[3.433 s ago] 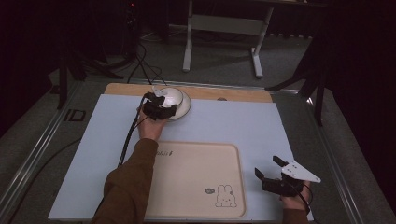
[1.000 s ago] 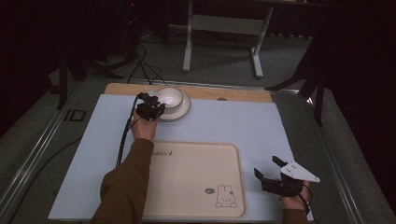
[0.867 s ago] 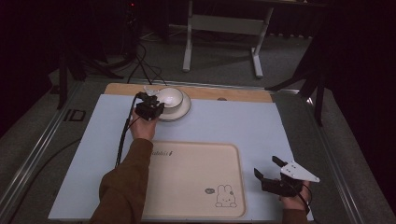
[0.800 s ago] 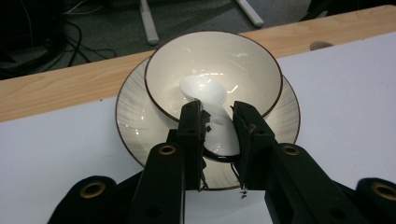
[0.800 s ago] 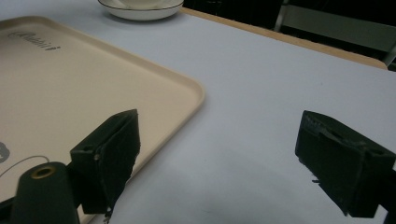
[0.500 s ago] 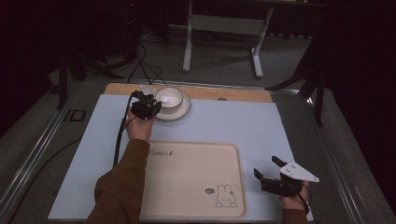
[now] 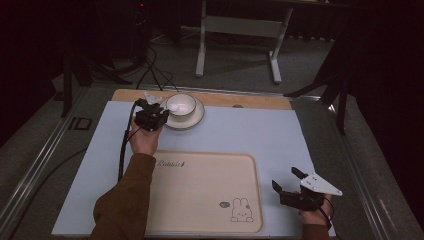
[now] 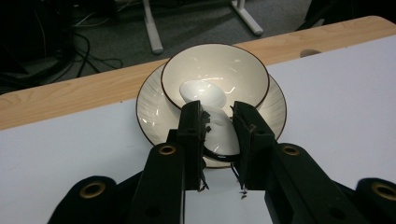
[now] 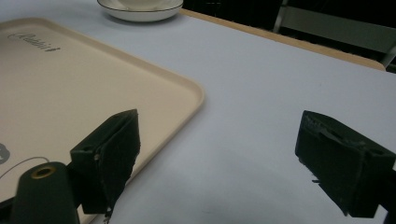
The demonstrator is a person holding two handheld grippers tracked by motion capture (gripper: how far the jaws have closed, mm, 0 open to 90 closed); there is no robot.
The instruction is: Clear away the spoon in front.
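spoon [image 8: 212,119] gripped at handle by left gripper [image 8: 218,122] | glazed ceramic, likely slippery, chippable (bowl [image 8: 215,74] at 12 o'clock) | right gripper [image 9: 233,154] spread wide, empty

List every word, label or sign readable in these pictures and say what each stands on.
"Rabbit": cursive script near the far left corner of the beige tray; its last letters are blurred.
"ID": large letters on the grey frame left of the table.
A small dark mark beside the rabbit drawing on the tray is too small to read.
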